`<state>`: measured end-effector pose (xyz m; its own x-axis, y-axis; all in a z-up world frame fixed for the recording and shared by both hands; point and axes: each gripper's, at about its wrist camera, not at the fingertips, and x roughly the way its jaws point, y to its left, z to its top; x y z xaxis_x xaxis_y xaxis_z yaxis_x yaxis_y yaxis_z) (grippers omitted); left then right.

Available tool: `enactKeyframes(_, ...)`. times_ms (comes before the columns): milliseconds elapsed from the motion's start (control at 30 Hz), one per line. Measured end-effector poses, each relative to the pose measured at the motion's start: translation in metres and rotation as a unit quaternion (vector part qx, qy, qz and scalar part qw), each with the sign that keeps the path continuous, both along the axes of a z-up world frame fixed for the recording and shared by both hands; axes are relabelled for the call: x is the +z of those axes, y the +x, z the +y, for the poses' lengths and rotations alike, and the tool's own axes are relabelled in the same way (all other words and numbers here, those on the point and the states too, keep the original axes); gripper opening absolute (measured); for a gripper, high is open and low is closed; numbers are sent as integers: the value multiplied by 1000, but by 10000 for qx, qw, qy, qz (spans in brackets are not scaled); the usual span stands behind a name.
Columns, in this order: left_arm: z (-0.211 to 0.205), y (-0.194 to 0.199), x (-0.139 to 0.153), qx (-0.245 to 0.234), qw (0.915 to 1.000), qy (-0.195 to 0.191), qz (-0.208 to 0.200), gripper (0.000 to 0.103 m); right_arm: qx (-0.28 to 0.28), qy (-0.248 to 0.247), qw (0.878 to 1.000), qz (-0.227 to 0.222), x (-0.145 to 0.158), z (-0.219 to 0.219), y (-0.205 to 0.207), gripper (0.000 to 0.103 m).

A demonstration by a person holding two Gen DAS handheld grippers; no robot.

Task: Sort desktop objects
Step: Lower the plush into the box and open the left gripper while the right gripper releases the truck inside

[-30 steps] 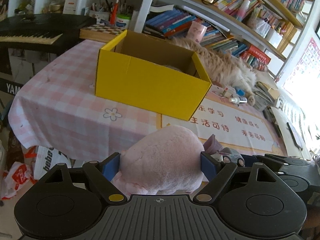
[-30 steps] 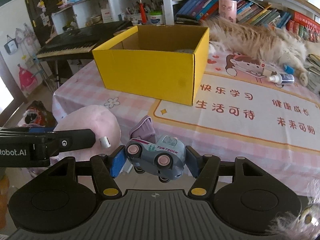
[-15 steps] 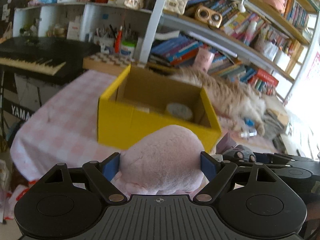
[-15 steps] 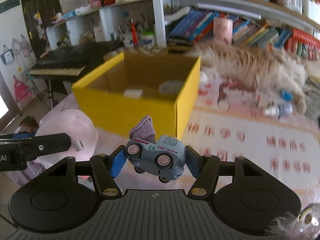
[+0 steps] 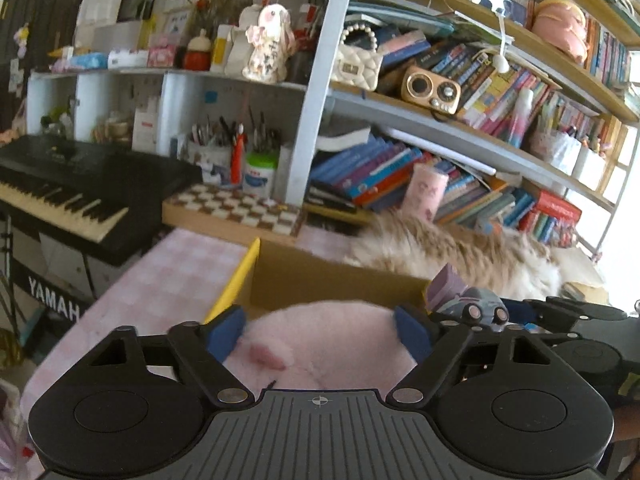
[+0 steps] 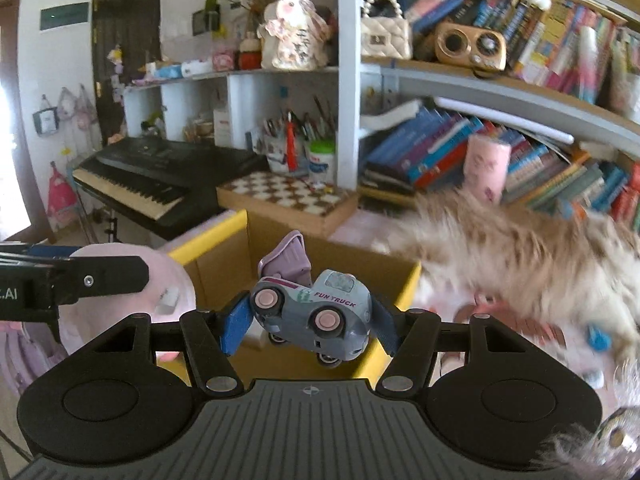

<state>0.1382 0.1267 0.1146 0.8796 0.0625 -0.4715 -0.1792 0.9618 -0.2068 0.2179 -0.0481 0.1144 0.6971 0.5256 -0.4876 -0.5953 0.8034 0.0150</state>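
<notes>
My left gripper holds a pink plush toy between its blue pads, its jaws closing further on it, right at the near rim of the open yellow cardboard box. In the right wrist view my right gripper is shut on a grey toy truck with a raised purple flap, hanging over the box's open top. From the left wrist view the truck shows at the right; the plush shows at the left of the right wrist view. The plush and the truck hide most of the box's inside.
A fluffy tan cat lies on the pink checked tablecloth just right of the box. A chessboard, a black keyboard and crowded bookshelves stand behind. Small items lie beside the cat.
Both grippers rose and moved forward with their toys, from in front of the box up to its open top. The box now fills the near view; the printed mat has dropped out of sight.
</notes>
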Motion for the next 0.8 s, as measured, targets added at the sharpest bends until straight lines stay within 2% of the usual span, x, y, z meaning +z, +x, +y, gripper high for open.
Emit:
enactKeyframes(67,2,12,2,15,10000,27,1,71,98,4,9999,-31,1,3,11,60)
enactKeyframes(167,1,33,-2,-13,9998,171,39,68,219,-26,9998,11,-1,9,26,60)
enactKeyframes(233,2,48,-11,9,9995,232,205,68,297,-102,9995,60,-6,14,35,60)
enactKeyframes(267,2,55,-16,26,9992,216,349,63,341,-162,9993,82,-10,17,38,60)
enactKeyframes(333,3,68,-28,5,9982,168,570,63,414,-319,9985,169,-19,24,45,60)
enactKeyframes(467,-6,79,-49,-115,9951,336,924,62,600,-554,9961,325,-34,33,52,60)
enactKeyframes(700,-7,88,-71,-152,9912,257,1292,62,803,-947,9906,581,-54,36,63,60)
enactKeyframes(800,-6,88,-77,-123,9902,225,1374,63,943,-1171,9872,526,-60,39,66,60)
